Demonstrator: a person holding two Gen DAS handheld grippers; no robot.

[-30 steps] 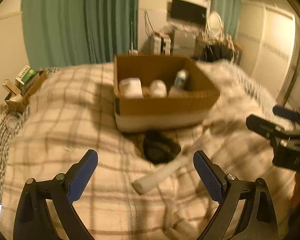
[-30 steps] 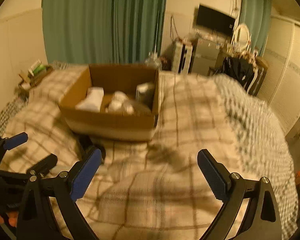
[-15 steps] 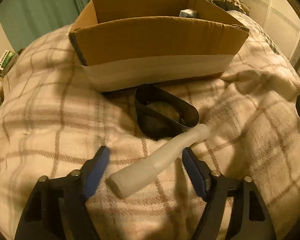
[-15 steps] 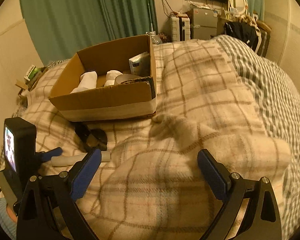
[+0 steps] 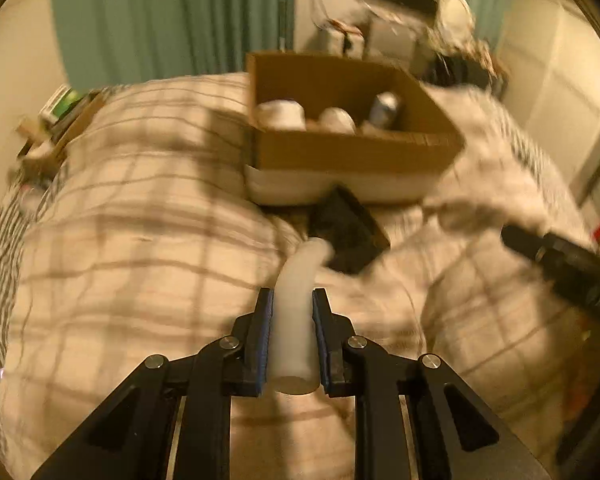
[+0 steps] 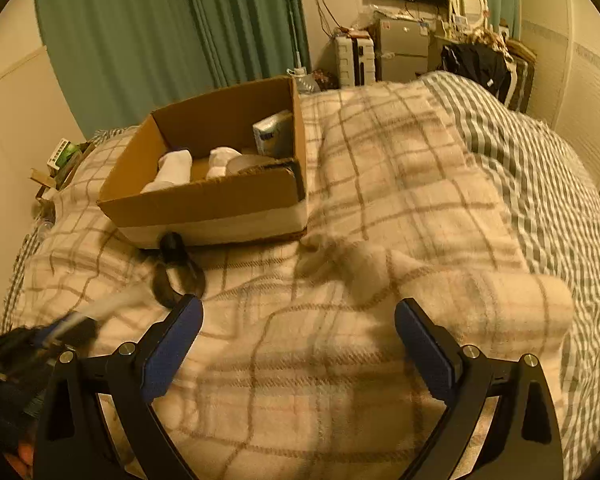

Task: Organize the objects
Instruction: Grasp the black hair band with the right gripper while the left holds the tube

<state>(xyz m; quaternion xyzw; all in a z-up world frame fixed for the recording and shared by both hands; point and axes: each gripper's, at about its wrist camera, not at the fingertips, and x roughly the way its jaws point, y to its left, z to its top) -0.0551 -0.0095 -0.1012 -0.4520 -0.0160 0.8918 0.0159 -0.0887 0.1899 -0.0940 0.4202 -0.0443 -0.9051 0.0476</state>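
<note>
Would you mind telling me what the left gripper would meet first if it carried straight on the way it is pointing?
Probably the black object. The left gripper is shut on the white tube, whose far tip already looks to touch it; the cardboard box lies just behind. Depth is unclear in the blur.

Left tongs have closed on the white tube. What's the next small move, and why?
Probably lift it and carry it forward over the cardboard box, then release. The left tongs are shut on the white tube, its tip near the black container just short of the box, which already holds similar white items. The right tongs are open and empty.
</note>
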